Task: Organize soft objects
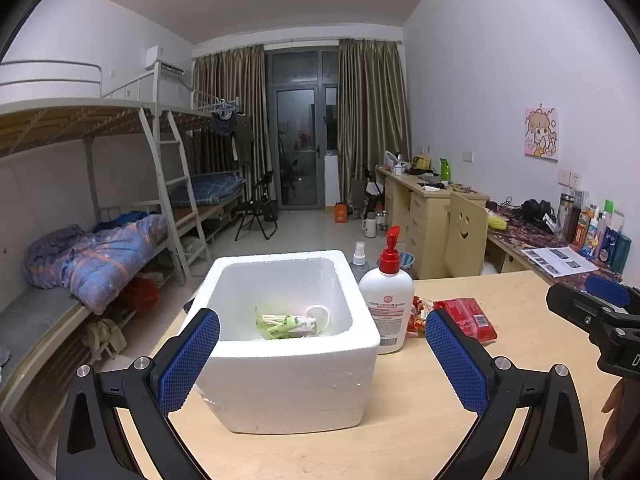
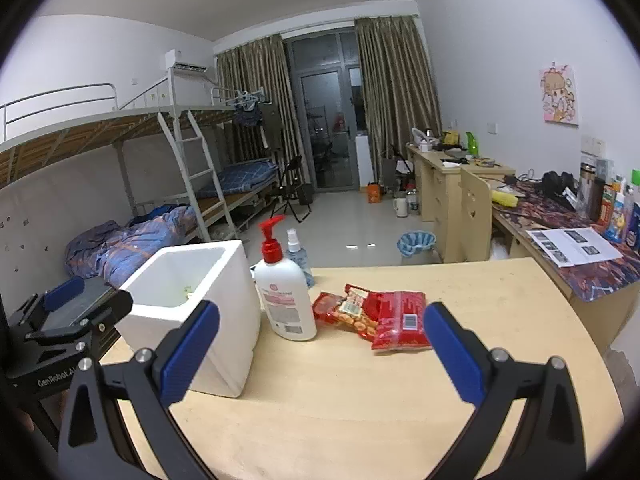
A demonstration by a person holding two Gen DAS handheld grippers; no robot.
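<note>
Both grippers held wide apart over the counter [image 2: 360, 400], gripping nothing.

The left gripper [image 1: 322, 354] faces the white foam box [image 1: 288, 380], its jaws spread with nothing between them. The right gripper [image 2: 322, 354] likewise hangs empty before the red snack packs [image 2: 372, 316], which lie on the counter beside the lotion bottle [image 2: 284, 296]. A green packet [image 1: 288, 324] lies inside the box.
</note>
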